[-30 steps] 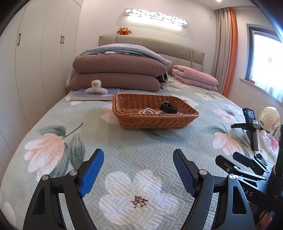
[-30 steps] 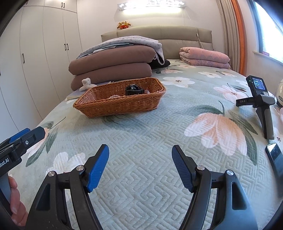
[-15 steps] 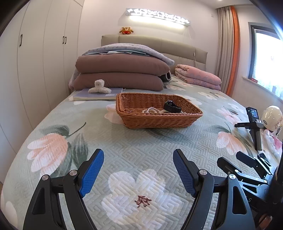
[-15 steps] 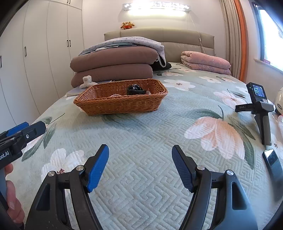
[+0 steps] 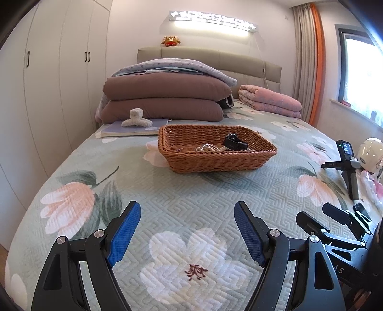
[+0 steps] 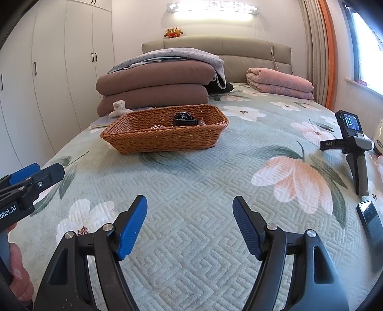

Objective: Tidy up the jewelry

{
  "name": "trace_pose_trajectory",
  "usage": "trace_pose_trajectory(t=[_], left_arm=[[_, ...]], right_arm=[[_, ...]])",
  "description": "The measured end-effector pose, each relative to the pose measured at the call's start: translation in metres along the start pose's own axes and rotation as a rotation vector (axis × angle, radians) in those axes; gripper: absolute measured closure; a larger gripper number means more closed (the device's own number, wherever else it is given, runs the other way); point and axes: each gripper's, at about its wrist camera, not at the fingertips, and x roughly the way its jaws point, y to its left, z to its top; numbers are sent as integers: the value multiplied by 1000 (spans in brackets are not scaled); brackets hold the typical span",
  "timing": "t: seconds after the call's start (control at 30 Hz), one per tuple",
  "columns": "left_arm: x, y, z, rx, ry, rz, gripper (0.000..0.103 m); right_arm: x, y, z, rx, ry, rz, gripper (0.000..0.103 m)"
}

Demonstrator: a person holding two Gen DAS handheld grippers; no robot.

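Mid-bed [image 5: 182, 205], toward headboard end: wicker basket [image 5: 215, 162] holding black watch [image 5: 235, 143] and pale beaded jewelry [image 5: 205, 147]. Near foot edge, well short of basket: left gripper [image 5: 186, 229] and right gripper [image 6: 190, 222], both spread wide, gripping nothing.

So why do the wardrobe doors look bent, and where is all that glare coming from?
Left wrist view: the fisheye lens bows the wardrobe doors, dark corners ring the frame, and the wall light and window are washed out. Right wrist view: the same curving, with the wall light blown white; the wicker basket stays sharp.
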Motion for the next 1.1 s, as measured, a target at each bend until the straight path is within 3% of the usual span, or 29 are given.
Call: trace_pose_trajectory(t=[1.1], left_arm=[[-4,4,1,-6,-23,1,22]], right_arm=[[3,-2,-3,1,9,-3,27]])
